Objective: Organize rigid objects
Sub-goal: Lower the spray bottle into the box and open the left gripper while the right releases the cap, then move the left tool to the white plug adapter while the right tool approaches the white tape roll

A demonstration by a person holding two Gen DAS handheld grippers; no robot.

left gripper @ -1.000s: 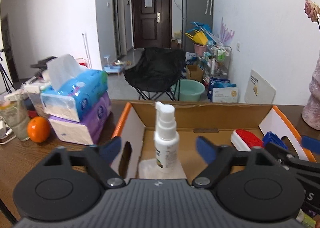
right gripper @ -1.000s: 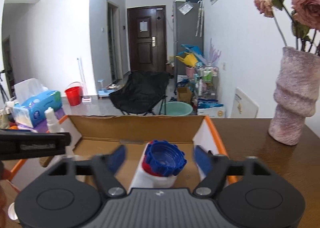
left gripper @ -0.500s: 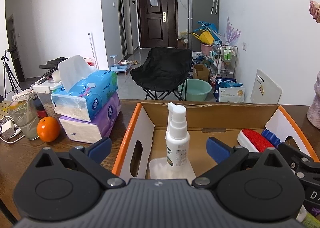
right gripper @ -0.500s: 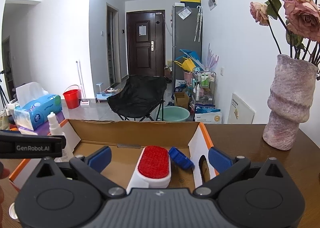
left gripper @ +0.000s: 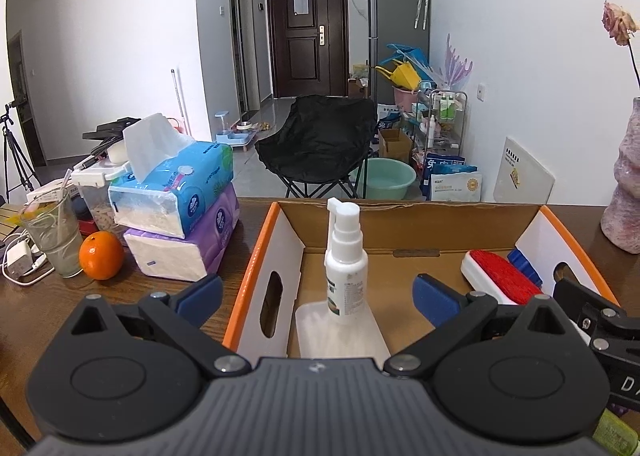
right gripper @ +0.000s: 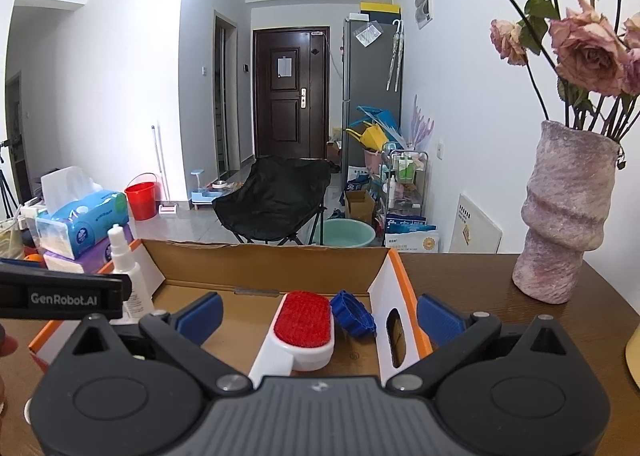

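An open cardboard box [left gripper: 260,248] with orange edges sits on the brown table. A white spray bottle [left gripper: 346,260] stands upright in its left part, on a flat translucent lid [left gripper: 340,330]. A red-and-white brush [left gripper: 500,280] and a blue ridged cap [left gripper: 524,262] lie at the right end. My left gripper [left gripper: 316,296] is open, its pads well apart from the bottle. My right gripper [right gripper: 319,316] is open too, hanging behind the brush [right gripper: 306,326] and the cap [right gripper: 354,318], touching neither. In the right wrist view the bottle [right gripper: 126,272] stands at the left, behind the left gripper's body [right gripper: 60,296].
Two stacked tissue packs [left gripper: 180,212], an orange [left gripper: 101,255] and a glass [left gripper: 54,240] stand left of the box. A pink textured vase [right gripper: 564,216] with dried roses stands to the right. A charger and cable [left gripper: 18,260] lie at the far left.
Both grippers have opened wide. The left one let go of the spray bottle; the right one released the blue cap, which now lies beside the brush. The right gripper drew back slightly.
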